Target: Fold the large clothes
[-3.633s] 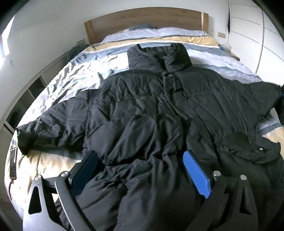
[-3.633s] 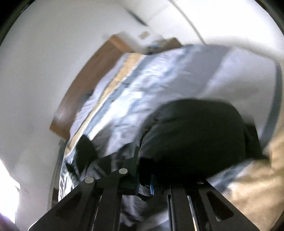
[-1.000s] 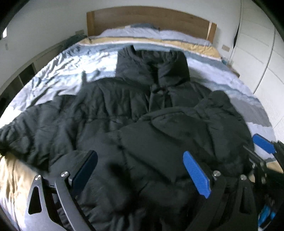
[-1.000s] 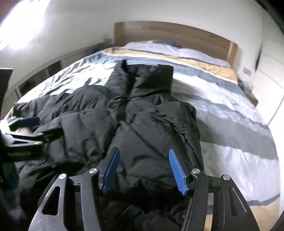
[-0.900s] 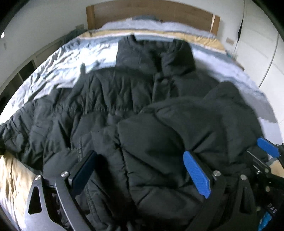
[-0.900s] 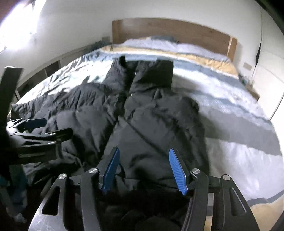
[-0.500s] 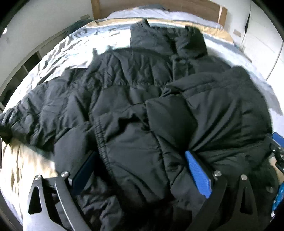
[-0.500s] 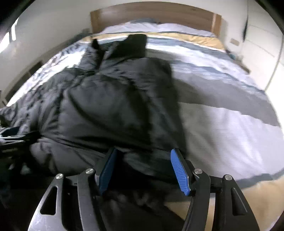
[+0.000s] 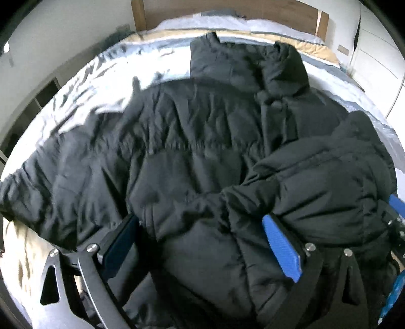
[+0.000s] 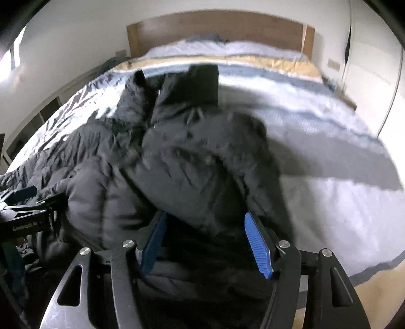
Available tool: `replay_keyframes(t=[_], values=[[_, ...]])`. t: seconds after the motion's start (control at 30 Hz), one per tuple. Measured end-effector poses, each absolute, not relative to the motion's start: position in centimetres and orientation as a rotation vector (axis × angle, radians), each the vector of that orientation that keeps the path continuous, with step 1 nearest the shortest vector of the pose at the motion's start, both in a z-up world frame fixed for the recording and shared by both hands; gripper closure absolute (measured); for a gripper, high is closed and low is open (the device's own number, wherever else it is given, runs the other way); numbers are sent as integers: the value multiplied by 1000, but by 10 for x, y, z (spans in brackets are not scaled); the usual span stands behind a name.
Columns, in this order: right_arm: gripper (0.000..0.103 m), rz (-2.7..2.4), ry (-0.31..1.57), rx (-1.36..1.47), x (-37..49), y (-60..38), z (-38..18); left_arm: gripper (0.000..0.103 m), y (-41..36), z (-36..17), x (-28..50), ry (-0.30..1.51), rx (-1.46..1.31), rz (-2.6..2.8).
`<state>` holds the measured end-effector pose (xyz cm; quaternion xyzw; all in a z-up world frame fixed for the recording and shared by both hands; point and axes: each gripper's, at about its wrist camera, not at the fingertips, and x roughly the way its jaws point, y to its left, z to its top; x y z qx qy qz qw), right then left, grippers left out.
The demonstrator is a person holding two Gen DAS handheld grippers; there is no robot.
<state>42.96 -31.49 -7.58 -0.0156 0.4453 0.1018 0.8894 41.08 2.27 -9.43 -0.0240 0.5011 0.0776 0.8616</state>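
My left gripper (image 9: pixel 202 243) nearer jacket (image 9: pixel 202 151) hem, jaws apart astride it. Jacket's length runs straight ahead. Right gripper (image 10: pixel 206 243) jaws opening over folded sleeve (image 10: pixel 202 164).

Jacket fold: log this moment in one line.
jacket: flat on bed | right sleeve: folded across front | left sleeve: spread | left gripper: open | right gripper: opening, fabric between

Jacket (image 9: pixel 202 157) hem cut off at bottom edge, bedding (image 10: pixel 316 141) motion-blurred, headboard (image 9: pixel 227 10) cropped
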Motion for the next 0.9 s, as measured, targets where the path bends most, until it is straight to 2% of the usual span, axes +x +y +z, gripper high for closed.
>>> replay_keyframes(t=[0.27, 0.63, 0.9], values=[[39, 166, 977, -25, 399, -333, -77, 4, 48, -83, 391, 1073, -128, 142], [38, 97, 974, 12, 305, -328, -33, 4, 100, -4, 292, 944, -56, 185], [31, 79, 904, 123, 249, -312, 5, 4, 170, 30, 230, 921, -116, 195]])
